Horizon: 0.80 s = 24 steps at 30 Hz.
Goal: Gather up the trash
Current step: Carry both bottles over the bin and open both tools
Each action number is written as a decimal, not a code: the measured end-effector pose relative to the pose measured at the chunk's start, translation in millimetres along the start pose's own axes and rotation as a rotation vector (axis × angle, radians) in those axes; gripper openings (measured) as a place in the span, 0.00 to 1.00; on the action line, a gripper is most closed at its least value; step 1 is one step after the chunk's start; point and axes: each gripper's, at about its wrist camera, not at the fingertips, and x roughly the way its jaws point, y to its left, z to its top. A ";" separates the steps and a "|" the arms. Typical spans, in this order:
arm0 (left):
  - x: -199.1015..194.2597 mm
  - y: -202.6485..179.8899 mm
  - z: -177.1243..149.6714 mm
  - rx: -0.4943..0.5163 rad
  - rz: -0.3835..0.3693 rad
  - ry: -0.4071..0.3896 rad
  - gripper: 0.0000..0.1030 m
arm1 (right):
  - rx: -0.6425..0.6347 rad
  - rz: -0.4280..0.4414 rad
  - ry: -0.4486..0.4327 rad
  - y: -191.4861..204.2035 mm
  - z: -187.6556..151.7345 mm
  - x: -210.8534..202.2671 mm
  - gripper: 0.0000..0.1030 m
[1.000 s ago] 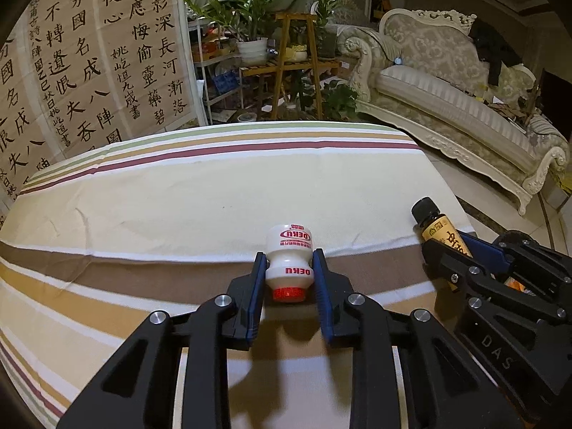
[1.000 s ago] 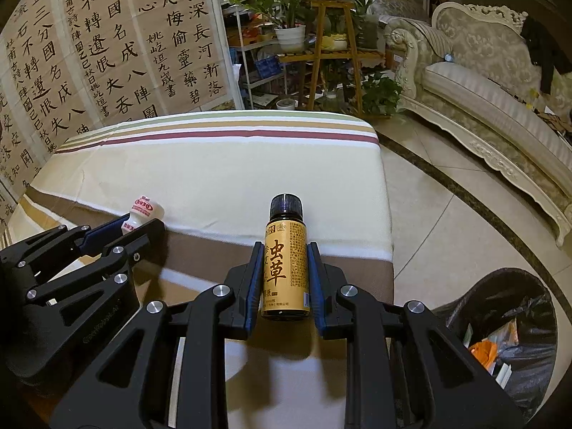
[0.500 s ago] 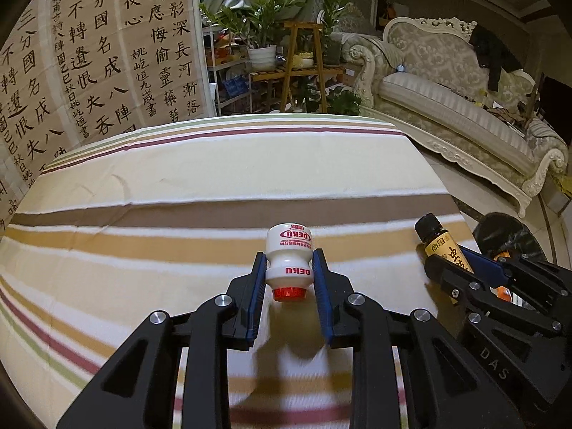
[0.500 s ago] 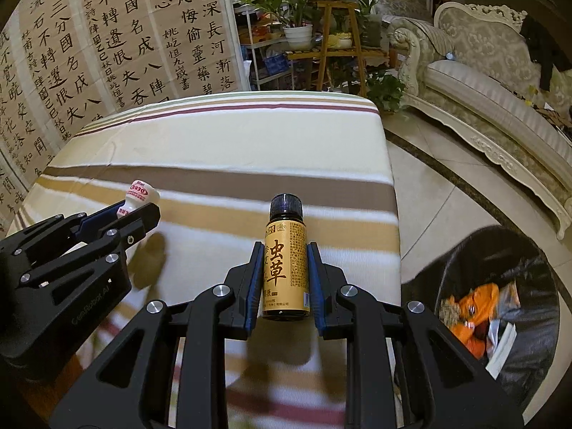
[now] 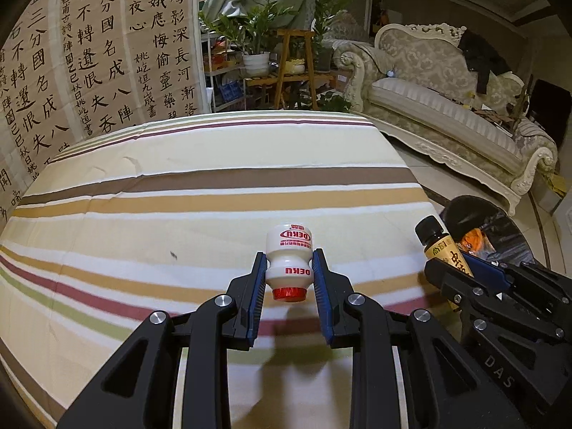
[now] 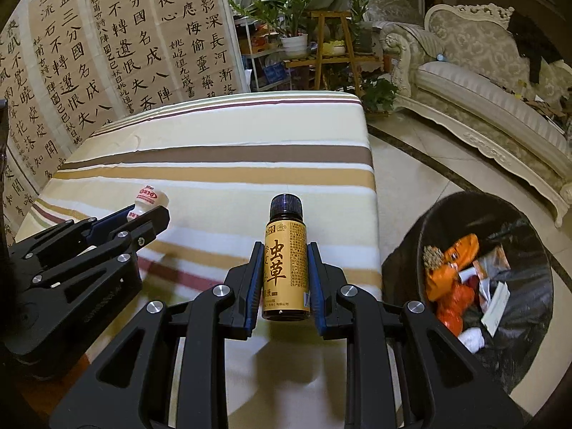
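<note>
Hanging over a table (image 6: pixel 221 164) covered in a striped cloth, both grippers sit side by side near its right edge, where the cloth drops to a pale tiled floor (image 6: pixel 422 178). The left gripper (image 5: pixel 289 271) pinches a small white bottle (image 5: pixel 289 255) at its narrow waist between blue pads (image 5: pixel 255 286), red cap toward the camera, the bottle lifted clear of the cloth with its shadow below. The right gripper (image 6: pixel 284 271) pinches a brown bottle (image 6: pixel 285 271) with a gold label and black cap, upright between its fingers, also off the cloth. In the left wrist view the brown bottle (image 5: pixel 438 246) and right gripper show at the right edge; in the right wrist view the white bottle (image 6: pixel 148 198) and left gripper (image 6: pixel 143 214) show at the left.

The cloth ahead of both is bare and wide, running back to a wall of calligraphy sheets (image 5: pixel 89 64), plant stands (image 5: pixel 291 57) and a cream sofa (image 5: pixel 447 82) across open floor.

A black-lined trash bin (image 6: pixel 443 214) stands on the floor just beside the table's right edge, below and right of the brown bottle. Inside lie orange wrappers (image 6: pixel 450 268), white paper scraps and other crumpled bits that are hard to make out
</note>
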 end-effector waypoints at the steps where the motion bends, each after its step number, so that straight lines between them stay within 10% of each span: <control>1: -2.0 -1.4 -2.8 -0.001 -0.003 0.000 0.26 | 0.002 0.000 -0.003 -1.0 -3.1 -3.4 0.23; 24: -7.3 -120.8 5.1 0.158 -0.171 -0.066 0.26 | 0.172 -0.251 -0.126 -126.4 -36.5 -76.8 0.23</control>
